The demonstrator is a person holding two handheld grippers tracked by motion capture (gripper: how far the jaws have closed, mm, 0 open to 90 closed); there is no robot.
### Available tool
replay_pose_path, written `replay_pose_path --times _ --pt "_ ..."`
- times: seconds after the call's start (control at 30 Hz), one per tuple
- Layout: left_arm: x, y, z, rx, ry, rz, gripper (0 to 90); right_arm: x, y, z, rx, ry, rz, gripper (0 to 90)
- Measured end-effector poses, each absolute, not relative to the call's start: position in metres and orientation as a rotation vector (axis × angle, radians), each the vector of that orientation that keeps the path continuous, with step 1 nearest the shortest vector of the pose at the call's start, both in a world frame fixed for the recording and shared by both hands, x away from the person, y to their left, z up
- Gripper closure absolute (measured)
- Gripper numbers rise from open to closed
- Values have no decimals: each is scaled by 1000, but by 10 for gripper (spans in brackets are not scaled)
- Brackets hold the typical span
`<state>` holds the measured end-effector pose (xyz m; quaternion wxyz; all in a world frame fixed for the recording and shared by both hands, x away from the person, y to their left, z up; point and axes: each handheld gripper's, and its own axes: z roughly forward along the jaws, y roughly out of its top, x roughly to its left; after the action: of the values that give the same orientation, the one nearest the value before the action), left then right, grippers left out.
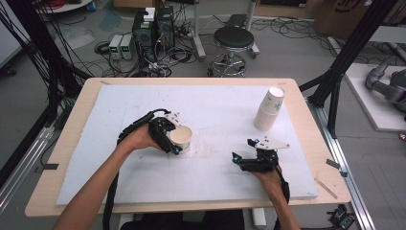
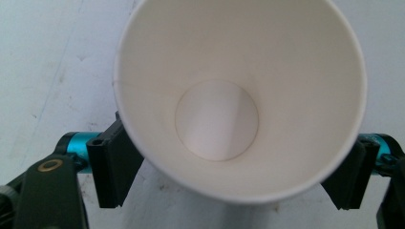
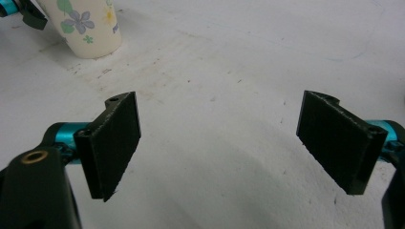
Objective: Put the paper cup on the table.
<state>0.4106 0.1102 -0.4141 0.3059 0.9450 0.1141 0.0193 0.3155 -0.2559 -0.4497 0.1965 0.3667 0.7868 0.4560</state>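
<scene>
Left claw (image 1: 176, 139) gripped a paper cup (image 1: 182, 136) by its sides, both jaws pressed to the wall; cup stood upright, mouth up, left of centre on the white sheet (image 1: 215, 120) covering the desk (image 1: 72, 124). Right claw (image 1: 245, 149) rested low on the sheet near the front right, jaws spread wide, nothing between them. Stack of cups (image 1: 269, 109) leaned at far right, well apart from both.
</scene>
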Motion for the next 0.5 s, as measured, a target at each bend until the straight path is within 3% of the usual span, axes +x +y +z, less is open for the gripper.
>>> replay_pose_path --times 0.5 --pt "377 173 -416 2331 417 122 193 315 -257 -450 1041 2195 1289 152"
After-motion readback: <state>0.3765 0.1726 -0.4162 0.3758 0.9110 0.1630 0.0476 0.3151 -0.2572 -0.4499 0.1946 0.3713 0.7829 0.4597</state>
